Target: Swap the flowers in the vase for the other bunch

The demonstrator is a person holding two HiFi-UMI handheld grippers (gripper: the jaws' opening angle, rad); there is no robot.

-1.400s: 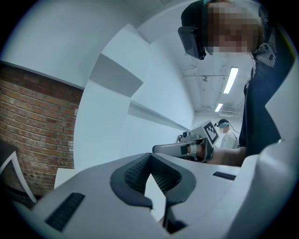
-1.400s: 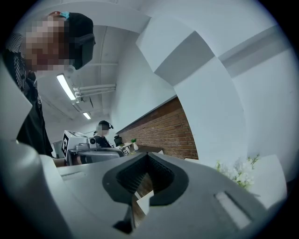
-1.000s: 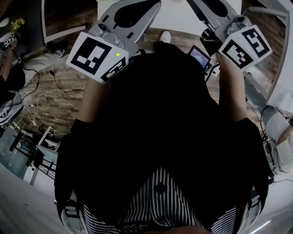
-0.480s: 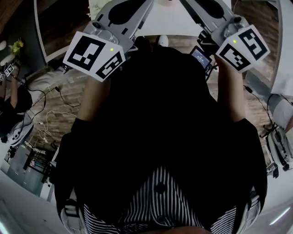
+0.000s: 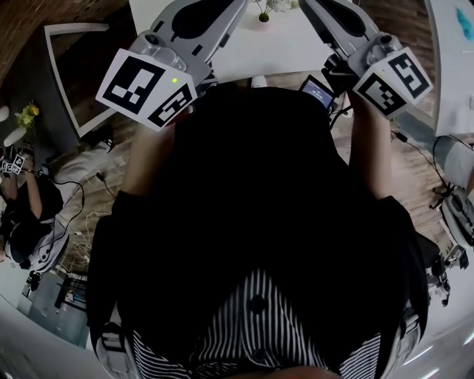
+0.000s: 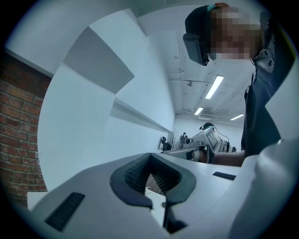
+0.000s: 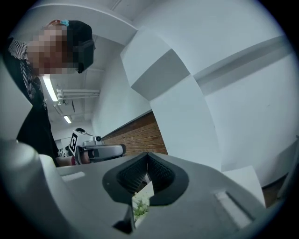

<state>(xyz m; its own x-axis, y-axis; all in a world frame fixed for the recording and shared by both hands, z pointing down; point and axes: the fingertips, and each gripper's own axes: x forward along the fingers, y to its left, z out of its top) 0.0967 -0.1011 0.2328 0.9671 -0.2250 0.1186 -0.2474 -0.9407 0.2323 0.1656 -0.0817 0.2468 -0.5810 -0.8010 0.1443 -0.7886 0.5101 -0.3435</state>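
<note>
Clothing (image 5: 259, 185) — dark over a striped shirt — is filling the lower head view. Above it, both claws are pointing out toward the white table (image 5: 285, 44). The left claw (image 6: 156, 193) is sitting closed with nothing in it, and the right claw (image 7: 140, 193) is likewise pinched together and empty, with only a sliver of greenery peeking through its slit. Far off on the table, well apart from both claws, the small vase (image 5: 264, 16) is standing with its flowers (image 5: 275, 4); the other bunch is not showing. The stems are probably light, thin and easily crushed, so a soft pinch low on the gathered stems, just above the rim, is looking safest. The vase seems light enough to tip — the other claw may need to be steadying it.
</note>
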